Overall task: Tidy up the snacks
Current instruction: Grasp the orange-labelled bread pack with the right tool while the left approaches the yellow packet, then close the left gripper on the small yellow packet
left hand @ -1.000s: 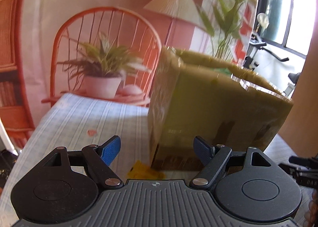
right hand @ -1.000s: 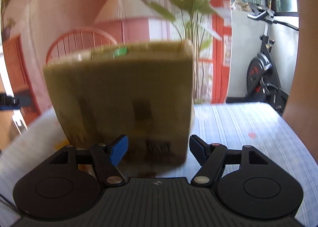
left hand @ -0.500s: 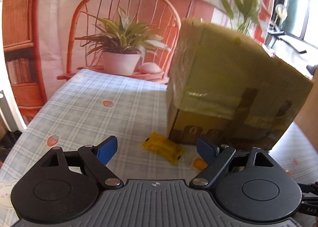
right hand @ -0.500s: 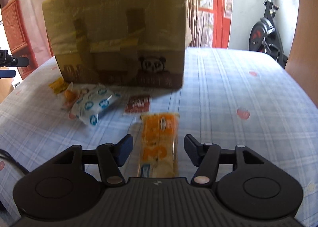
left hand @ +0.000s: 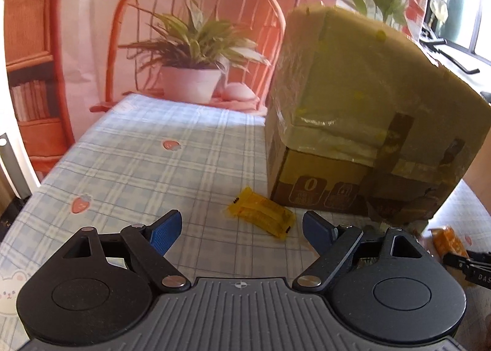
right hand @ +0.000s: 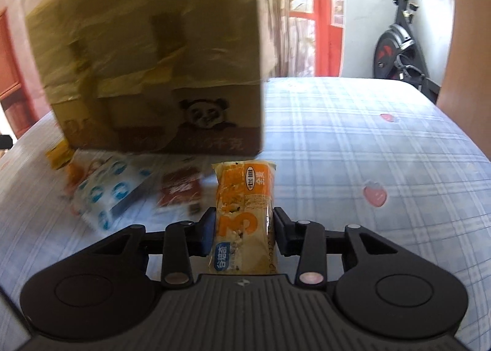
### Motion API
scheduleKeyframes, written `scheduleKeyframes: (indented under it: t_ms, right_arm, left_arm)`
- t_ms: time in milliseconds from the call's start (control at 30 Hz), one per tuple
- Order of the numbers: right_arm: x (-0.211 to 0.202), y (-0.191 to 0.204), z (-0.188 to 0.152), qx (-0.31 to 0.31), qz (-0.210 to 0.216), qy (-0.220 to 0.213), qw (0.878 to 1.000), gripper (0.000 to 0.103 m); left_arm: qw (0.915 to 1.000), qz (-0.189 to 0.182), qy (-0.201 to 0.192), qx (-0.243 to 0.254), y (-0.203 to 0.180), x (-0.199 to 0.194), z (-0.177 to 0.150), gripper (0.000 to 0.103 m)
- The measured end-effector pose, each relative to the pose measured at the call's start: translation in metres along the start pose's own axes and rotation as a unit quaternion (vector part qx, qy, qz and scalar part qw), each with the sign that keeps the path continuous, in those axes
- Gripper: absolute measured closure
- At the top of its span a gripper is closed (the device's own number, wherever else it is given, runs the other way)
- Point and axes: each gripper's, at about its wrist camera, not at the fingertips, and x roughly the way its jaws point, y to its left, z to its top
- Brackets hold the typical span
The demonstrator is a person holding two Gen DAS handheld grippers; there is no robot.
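Large orange "3" printed on the orange snack packet (right hand: pixel 244 222), panda face drawn on the cardboard box (right hand: pixel 159 53), a boxed "0" symbol on its lower side panel, other lettering unreadable

Box (right hand: pixel 147 53) was brown cardboard, wrapped in glossy tape — wrinkled, shiny. Tablecloth (left hand: pixel 129 163) looked like soft matt cloth. Orange snack pack (right hand: pixel 244 212) between my pads — slick, glossy plastic film. My tongs' arms (left hand: pixel 147 259): matt black plastic, ribbed base.
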Motion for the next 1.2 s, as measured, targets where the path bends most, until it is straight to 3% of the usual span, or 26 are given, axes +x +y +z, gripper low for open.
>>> scheduleKeyframes:
  t_ms: [167, 333, 600, 967, 1200]
  right_arm:
    - [-0.001, 0.003, -0.007, -0.012, -0.008, -0.017, 1.0, 0.062]
    - [0.0, -0.001, -0.007, 0.0, 0.002, -0.02, 1.0, 0.062]
    - [-0.001, -0.002, -0.008, 0.01, 0.01, -0.023, 1.0, 0.062]
    - [0.0, -0.003, -0.008, 0.017, 0.014, -0.024, 0.999, 0.062]
    - [0.0, -0.004, -0.008, 0.018, 0.015, -0.024, 0.999, 0.062]
  left_arm:
    - [0.9996, -0.001, 0.026, -0.01, 0.0, 0.023, 0.005, 0.016]
    - [0.9973, -0.002, 0.041, -0.062, 0.003, 0.051, 0.013, 0.019]
    - [0.9958, 0.059, 0.07, -0.008, -0.019, 0.088, 0.014, 0.018]
    - [0.995, 0.057, 0.082, -0.007, 0.002, 0.067, 0.006, 0.017]
    - [0.9939, 0.034, 0.093, -0.049, 0.027, 0.046, 0.003, 0.024]
